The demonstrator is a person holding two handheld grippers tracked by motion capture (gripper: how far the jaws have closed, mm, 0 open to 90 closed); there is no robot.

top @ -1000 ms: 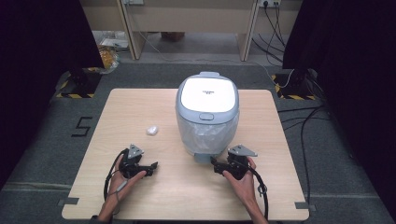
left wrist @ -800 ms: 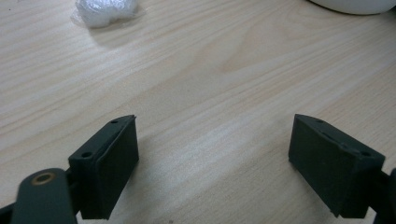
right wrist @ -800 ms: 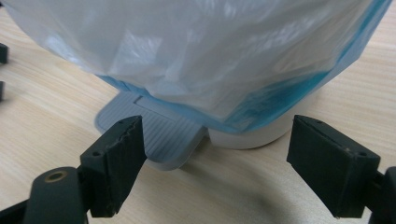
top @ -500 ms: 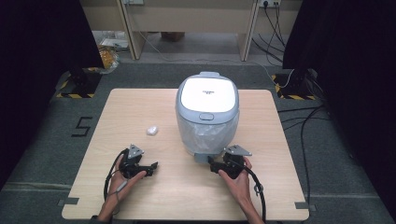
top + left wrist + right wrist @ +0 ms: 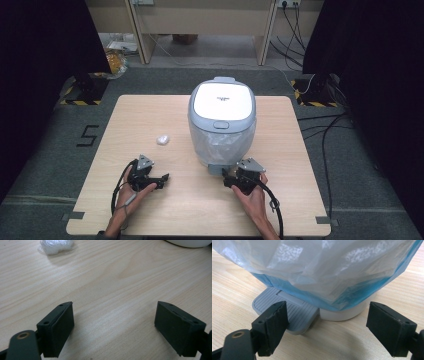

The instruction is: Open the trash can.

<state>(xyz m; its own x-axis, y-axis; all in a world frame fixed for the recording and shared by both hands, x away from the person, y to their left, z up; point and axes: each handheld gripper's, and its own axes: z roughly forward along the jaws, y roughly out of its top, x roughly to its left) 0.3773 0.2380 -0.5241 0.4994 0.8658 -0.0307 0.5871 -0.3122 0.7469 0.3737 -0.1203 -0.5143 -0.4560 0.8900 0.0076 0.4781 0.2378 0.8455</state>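
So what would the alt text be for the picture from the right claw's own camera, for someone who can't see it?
The right claw, jaws wide apart, sits low on a wooden table, facing the ribbed grey foot pedal at the base of a small bin. A crinkled clear plastic bag hangs down over the bin's blue side.

1. The surface [image 5: 150, 125] looks like pale wood with a matt, visible grain.
2. The pedal bin [image 5: 222, 102] is smooth plastic with a glossy white lid.
3. Its liner [image 5: 324, 267] is thin, crinkled, translucent plastic film.
4. The foot pedal [image 5: 297, 310] is ribbed grey plastic.
5. The right tool [image 5: 327, 322] has matt black jaws.
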